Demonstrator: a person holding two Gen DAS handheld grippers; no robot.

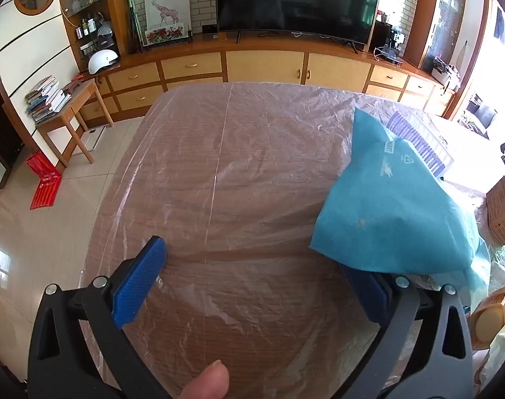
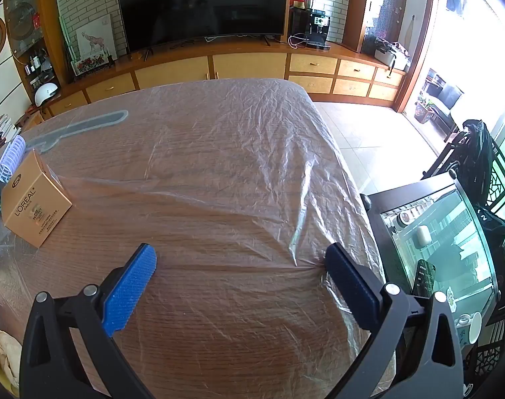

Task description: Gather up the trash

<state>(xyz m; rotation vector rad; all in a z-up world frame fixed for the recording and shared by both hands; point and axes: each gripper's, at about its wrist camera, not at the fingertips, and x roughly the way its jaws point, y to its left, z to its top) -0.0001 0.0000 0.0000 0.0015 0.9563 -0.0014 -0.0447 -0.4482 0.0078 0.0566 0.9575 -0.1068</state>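
A wooden table (image 1: 235,166) lies under a clear plastic sheet. A blue bag (image 1: 395,212) stands at its right side, just in front of the right finger of my left gripper (image 1: 259,279), which is open and empty. A tan L'Oreal box (image 2: 36,202) sits at the left in the right wrist view, and also shows at the right edge of the left wrist view (image 1: 501,212). My right gripper (image 2: 239,272) is open and empty over the table; its right fingertip touches the plastic sheet. A lilac ribbed item (image 2: 11,156) lies behind the box.
A TV (image 1: 295,0) and wooden cabinets line the far wall. A small side table with books (image 1: 63,106) and a red bag (image 1: 44,183) stand on the left floor. A glass-topped dark stand (image 2: 438,242) is close to the table's right edge.
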